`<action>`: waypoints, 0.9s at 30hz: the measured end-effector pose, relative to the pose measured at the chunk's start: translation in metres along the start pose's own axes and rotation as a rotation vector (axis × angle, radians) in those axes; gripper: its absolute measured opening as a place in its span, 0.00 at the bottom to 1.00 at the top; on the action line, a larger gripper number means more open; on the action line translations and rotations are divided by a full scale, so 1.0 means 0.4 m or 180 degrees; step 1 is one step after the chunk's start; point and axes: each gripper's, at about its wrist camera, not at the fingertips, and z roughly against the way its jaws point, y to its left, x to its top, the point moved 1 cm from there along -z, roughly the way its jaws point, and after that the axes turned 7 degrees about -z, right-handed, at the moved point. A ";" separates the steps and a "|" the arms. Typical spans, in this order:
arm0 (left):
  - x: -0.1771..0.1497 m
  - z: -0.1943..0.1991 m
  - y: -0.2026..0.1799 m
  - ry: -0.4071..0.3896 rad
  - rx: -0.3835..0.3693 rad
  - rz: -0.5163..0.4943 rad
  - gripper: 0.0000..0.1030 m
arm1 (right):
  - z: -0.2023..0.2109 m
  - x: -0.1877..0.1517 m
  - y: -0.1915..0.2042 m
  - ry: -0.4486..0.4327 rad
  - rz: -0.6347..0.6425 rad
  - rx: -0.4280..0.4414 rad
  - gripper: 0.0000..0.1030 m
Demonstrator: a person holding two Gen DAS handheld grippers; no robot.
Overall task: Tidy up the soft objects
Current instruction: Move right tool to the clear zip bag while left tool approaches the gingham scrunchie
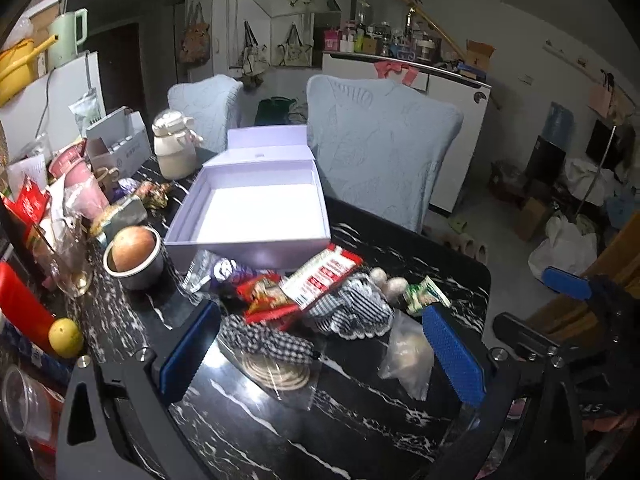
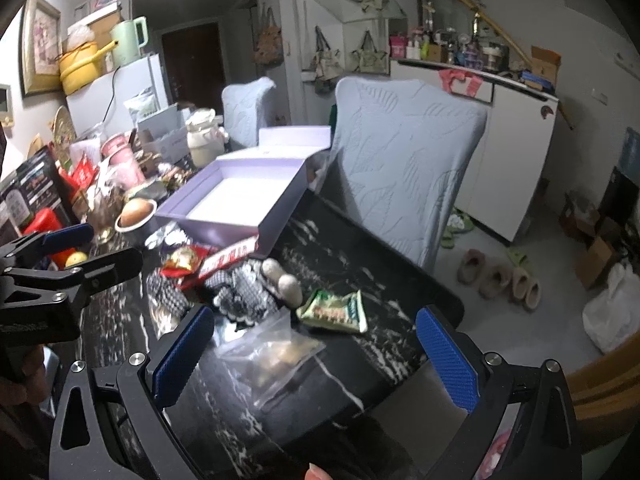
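Observation:
An open lilac box (image 1: 256, 216) (image 2: 236, 200), empty inside, sits on the black marble table (image 1: 280, 432). In front of it lies a heap: a black-and-white checked cloth item (image 1: 348, 312) (image 2: 240, 292), red snack packets (image 1: 324, 276) (image 2: 228, 258), a green packet (image 1: 426, 294) (image 2: 336, 310), and a clear plastic bag (image 1: 408, 356) (image 2: 276, 354). My left gripper (image 1: 320, 356) hovers open just short of the heap, nothing between its blue pads. My right gripper (image 2: 316, 360) is open too, low over the clear bag. The left gripper (image 2: 60, 252) also shows at the right wrist view's left edge.
Clutter lines the table's left side: a metal bowl with a round fruit (image 1: 134, 256), a yellow fruit (image 1: 66, 338), a glass (image 1: 72, 264), a white jar (image 1: 174, 148). Two pale blue covered chairs (image 1: 380, 148) stand behind the table. Slippers (image 2: 500, 276) lie on the floor at right.

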 end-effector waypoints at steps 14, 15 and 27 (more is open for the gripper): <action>-0.099 -0.003 -0.008 0.0159 -0.0012 0.0190 1.00 | -0.083 -0.079 0.000 0.0313 0.0103 0.0407 1.00; -0.105 -0.003 -0.006 0.0195 -0.0031 0.0218 1.00 | -0.093 -0.085 0.000 0.0336 0.0109 0.0439 1.00; -0.155 -0.007 0.013 0.0359 -0.0073 0.0454 1.00 | -0.210 -0.118 0.008 0.0593 0.0395 0.0699 1.00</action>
